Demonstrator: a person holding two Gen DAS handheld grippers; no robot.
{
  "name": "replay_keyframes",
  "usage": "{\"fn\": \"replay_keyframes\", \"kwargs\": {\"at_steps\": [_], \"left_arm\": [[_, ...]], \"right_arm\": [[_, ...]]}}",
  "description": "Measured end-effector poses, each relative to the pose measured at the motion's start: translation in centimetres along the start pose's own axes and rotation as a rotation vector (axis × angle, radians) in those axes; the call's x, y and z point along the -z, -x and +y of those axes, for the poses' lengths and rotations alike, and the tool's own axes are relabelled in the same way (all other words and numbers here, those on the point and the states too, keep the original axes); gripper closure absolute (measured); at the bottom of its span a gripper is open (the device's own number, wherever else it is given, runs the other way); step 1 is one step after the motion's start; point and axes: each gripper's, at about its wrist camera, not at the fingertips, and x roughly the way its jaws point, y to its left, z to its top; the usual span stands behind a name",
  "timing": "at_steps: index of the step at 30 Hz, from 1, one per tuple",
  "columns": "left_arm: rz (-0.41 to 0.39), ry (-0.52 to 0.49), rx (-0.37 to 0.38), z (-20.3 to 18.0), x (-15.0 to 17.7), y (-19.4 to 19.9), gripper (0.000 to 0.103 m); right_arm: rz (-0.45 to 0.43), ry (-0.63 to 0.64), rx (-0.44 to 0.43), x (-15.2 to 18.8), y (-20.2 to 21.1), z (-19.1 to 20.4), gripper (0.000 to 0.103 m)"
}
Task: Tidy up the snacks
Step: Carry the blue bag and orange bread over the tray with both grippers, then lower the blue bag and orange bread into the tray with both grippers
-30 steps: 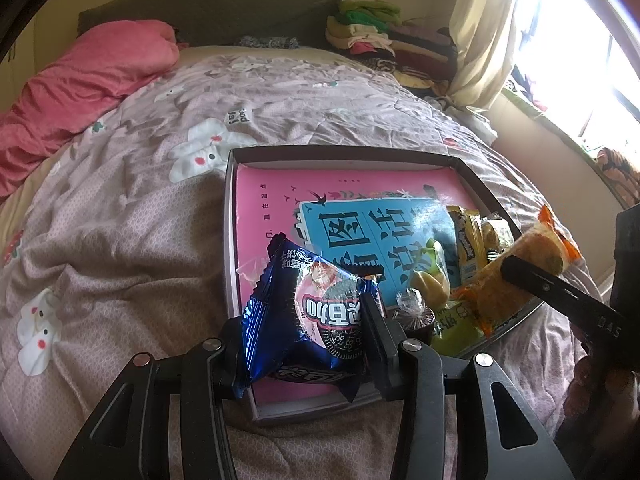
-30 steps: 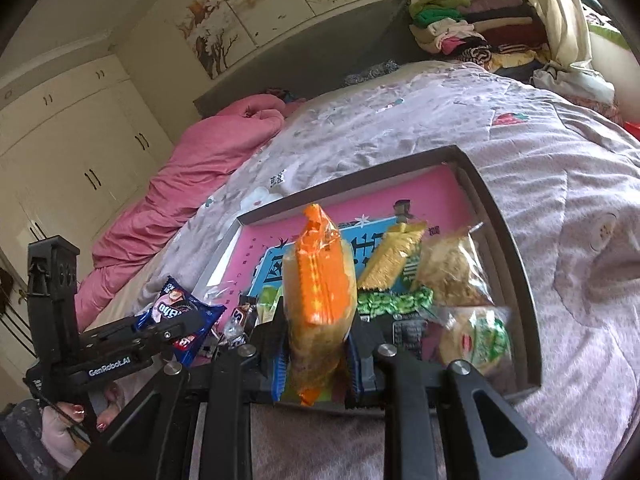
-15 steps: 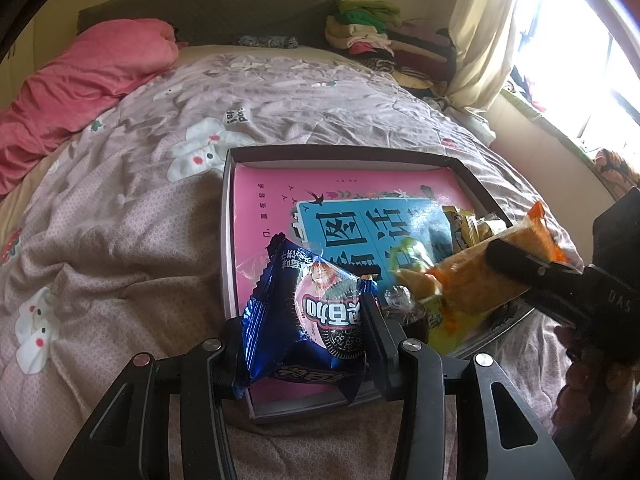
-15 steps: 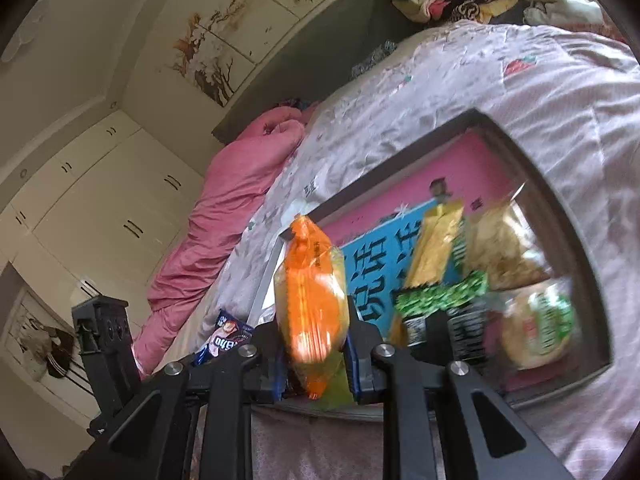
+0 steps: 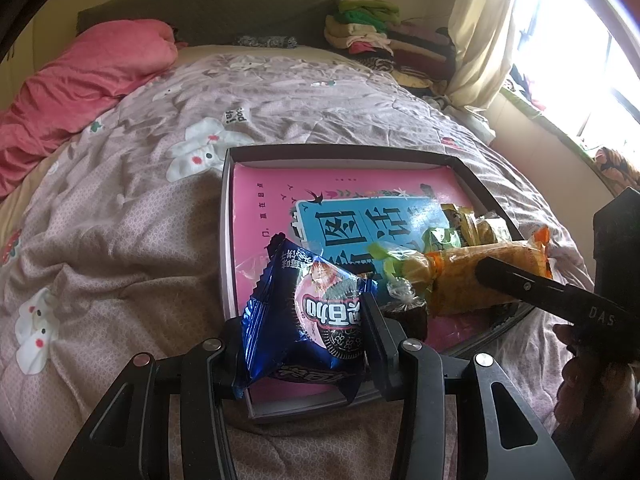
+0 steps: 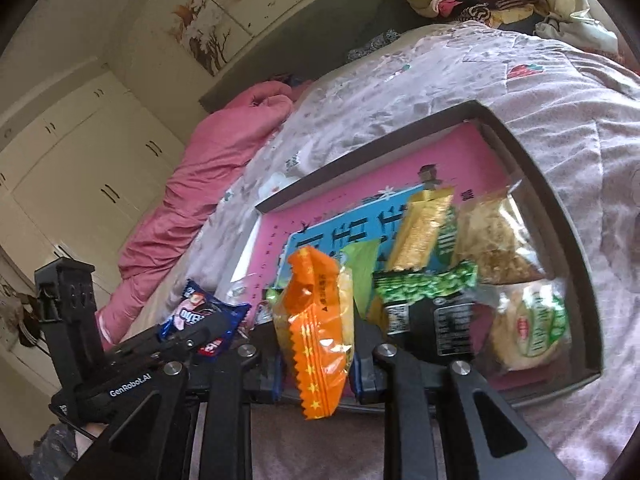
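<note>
My left gripper [image 5: 308,336] is shut on a blue cookie packet [image 5: 308,312], held above the near left corner of a shallow dark-rimmed box [image 5: 340,151] with a pink and blue printed floor. My right gripper [image 6: 318,354] is shut on an orange and yellow snack packet [image 6: 318,328], which hangs over the box's near edge. That orange packet [image 5: 480,276] lies sideways in the left wrist view, beside a green-wrapped candy [image 5: 400,260]. The blue packet [image 6: 200,316] shows at the left of the right wrist view.
Several snacks lie in the box's right part: a gold packet [image 6: 426,228], a green packet [image 6: 424,286], a clear bag [image 6: 494,240] and a round cake [image 6: 528,328]. The box rests on a lilac quilt [image 5: 140,208]. A pink duvet [image 5: 80,76] and piled clothes [image 5: 368,28] lie beyond.
The right gripper has rolled and swung the orange packet leftward and lower over the box's near right part, so it now lies sideways. The left gripper and blue packet have not moved.
</note>
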Motion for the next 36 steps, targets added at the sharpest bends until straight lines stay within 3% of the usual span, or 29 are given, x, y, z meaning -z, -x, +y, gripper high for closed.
{"fn": "replay_keyframes", "kwargs": {"at_steps": [11, 36], "left_arm": [[0.002, 0.002, -0.002, 0.0, 0.1, 0.0, 0.055], [0.005, 0.005, -0.007, 0.4, 0.3, 0.6, 0.055]], "right_arm": [[0.023, 0.057, 0.053, -0.1, 1.0, -0.2, 0.069], [0.069, 0.175, 0.163, 1.7, 3.4, 0.4, 0.066]]}}
